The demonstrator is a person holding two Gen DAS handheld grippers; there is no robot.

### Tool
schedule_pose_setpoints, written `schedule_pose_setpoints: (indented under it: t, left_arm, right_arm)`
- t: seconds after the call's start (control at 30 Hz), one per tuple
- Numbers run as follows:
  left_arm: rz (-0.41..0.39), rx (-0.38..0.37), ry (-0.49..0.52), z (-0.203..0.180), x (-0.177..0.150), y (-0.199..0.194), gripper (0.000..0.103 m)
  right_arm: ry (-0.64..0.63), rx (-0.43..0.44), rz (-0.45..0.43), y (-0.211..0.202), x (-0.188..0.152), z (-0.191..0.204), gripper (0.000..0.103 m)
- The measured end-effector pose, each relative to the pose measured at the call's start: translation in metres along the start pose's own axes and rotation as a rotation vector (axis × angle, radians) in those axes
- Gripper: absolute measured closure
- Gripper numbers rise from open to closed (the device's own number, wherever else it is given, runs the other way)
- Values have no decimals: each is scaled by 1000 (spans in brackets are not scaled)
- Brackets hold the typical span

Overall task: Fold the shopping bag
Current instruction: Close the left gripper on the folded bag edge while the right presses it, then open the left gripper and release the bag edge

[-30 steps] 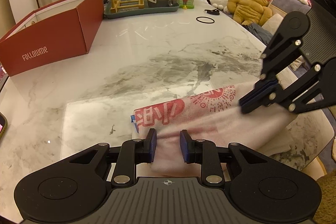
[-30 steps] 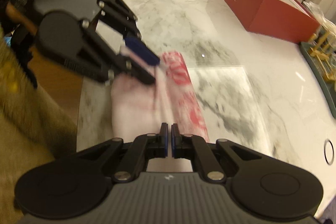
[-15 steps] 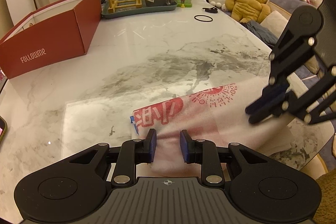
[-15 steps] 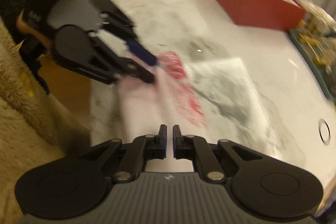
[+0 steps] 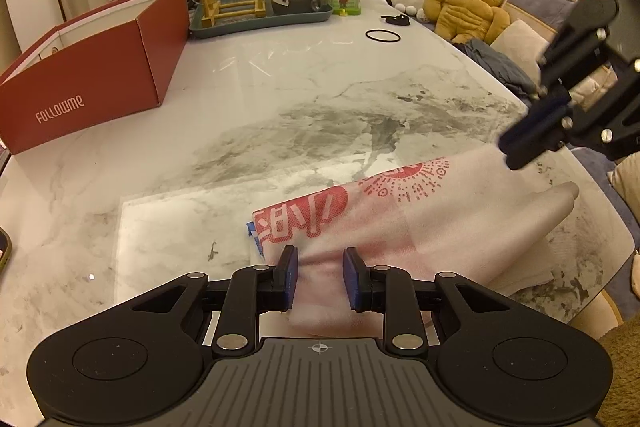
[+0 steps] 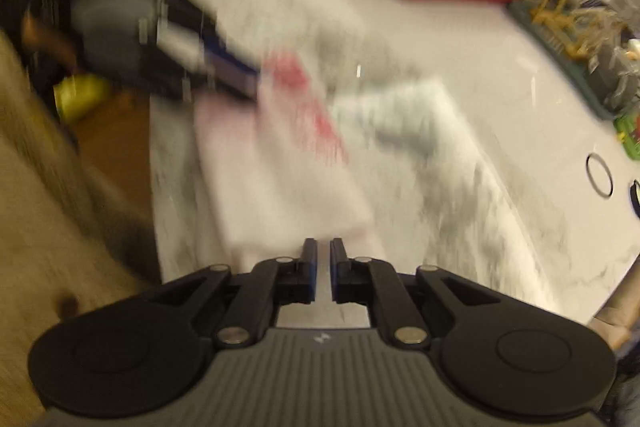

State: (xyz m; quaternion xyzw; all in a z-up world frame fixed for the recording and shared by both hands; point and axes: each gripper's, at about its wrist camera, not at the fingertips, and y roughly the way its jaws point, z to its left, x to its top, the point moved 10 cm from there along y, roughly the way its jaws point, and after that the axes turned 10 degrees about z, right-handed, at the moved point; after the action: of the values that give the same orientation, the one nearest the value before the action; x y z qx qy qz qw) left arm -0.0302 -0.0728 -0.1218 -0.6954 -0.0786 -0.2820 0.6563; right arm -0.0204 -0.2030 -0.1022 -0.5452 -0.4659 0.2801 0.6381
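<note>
Straddling folded shopping bag [image 5: 400, 227] with parted fingers, left gripper [image 5: 320, 279] low; right gripper [image 6: 323, 269] raised, narrowly open, empty

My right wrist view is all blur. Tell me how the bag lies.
Observer: The bag lies as a folded strip on the table, red print facing up.
Operator: Report the left gripper.
Observer: The left gripper straddles one end of the strip, with fabric bunched between its parted pads. I cannot tell whether it pinches.
Operator: Now the right one.
Observer: The right gripper hangs over the strip's other end and holds no fabric.
</note>
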Motion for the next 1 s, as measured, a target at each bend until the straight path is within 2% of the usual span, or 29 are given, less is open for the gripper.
schedule_pose_setpoints:
  t: [0.07, 0.13, 0.27, 0.4, 0.57, 0.77, 0.9, 0.97, 1.0]
  left_arm:
    - [1, -1, -1, 0, 0, 0, 77]
    - [1, -2, -3, 1, 0, 0, 77]
    - [-5, -2, -5, 0, -1, 0, 77]
    - [-7, -10, 6, 1, -1, 0, 77]
    - [-3, -19, 21, 1, -1, 0, 77]
    - [14, 12, 68, -4, 1, -5, 77]
    - [-74, -49, 96, -18, 9, -25, 77]
    - [-78, -80, 84, -23, 12, -26, 77]
    - [-80, -96, 78, -26, 13, -27, 73]
  right_arm:
    - [-34, -5, -37, -1, 18, 6, 91]
    - [-80, 19, -48, 13, 32, 18, 91]
    - [-87, 39, -33, 52, 43, 27, 91]
    - [-70, 64, -67, 56, 36, 22, 94]
    - [-60, 61, -69, 49, 20, 14, 94]
    - [-58, 45, -59, 46, 12, 11, 94]
    - [-57, 35, -53, 44, 6, 9, 94]
    - [-56, 29, -50, 42, 3, 9, 94]
    - [-55, 27, -48, 42, 2, 8, 94]
